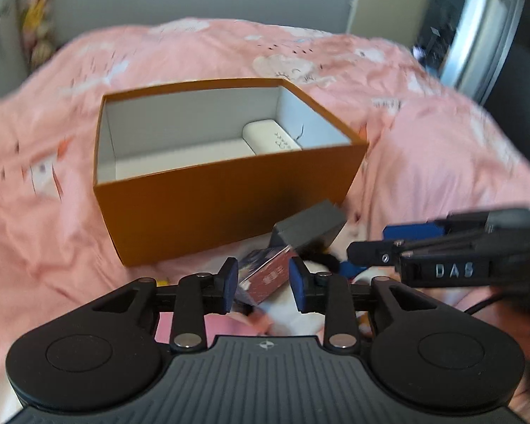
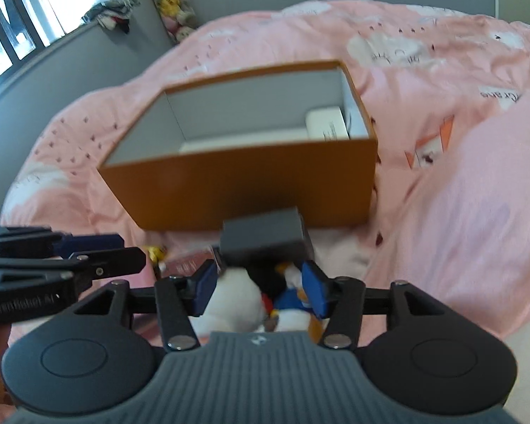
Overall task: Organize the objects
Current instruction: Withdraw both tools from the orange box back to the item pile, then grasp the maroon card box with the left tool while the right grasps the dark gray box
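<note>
Open orange cardboard box (image 1: 208,208) on pink bedspread (image 1: 424,162), white rounded case (image 1: 270,137) already inside. Loose pile just before its near wall: grey rectangular block (image 1: 307,228), red printed carton (image 1: 265,275), white-and-blue plush toy (image 2: 289,304). Left gripper (image 1: 264,279) parted around carton, not pressing. Right gripper (image 2: 259,288) parted over plush, empty. Risk: crowded pile, grippers close together, likely to collide or nudge neighbours.

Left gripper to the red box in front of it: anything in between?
Nothing visible. The left gripper is open with the red box framed between its fingers and no object in front. The grey box lies beyond, by the orange box.
</note>
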Demonstrator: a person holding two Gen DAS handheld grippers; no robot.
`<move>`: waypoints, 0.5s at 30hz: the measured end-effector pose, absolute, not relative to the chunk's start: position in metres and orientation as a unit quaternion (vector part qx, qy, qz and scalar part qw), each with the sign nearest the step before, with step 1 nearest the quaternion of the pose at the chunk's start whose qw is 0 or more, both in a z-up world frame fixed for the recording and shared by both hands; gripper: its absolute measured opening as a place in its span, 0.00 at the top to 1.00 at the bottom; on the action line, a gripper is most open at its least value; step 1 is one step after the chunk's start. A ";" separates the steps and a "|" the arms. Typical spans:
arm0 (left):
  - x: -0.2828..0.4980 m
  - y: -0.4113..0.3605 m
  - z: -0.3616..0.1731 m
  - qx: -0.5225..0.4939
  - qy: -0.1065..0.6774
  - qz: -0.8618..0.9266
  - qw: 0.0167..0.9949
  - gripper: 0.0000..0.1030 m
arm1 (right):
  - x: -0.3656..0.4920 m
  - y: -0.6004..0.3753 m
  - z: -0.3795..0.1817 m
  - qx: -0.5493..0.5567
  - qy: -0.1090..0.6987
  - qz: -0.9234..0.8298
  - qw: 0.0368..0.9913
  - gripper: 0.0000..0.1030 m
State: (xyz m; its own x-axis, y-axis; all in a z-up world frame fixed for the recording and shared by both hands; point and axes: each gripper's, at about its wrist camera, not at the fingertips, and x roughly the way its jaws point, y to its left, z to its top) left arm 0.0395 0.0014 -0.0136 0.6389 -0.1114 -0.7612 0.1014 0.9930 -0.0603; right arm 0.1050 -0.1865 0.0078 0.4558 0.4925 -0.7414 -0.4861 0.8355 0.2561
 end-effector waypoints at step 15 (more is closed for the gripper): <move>0.044 -0.030 -0.059 0.135 0.423 -0.088 0.892 0.49 | 0.111 -0.174 -0.020 -0.034 0.447 0.283 0.848 0.37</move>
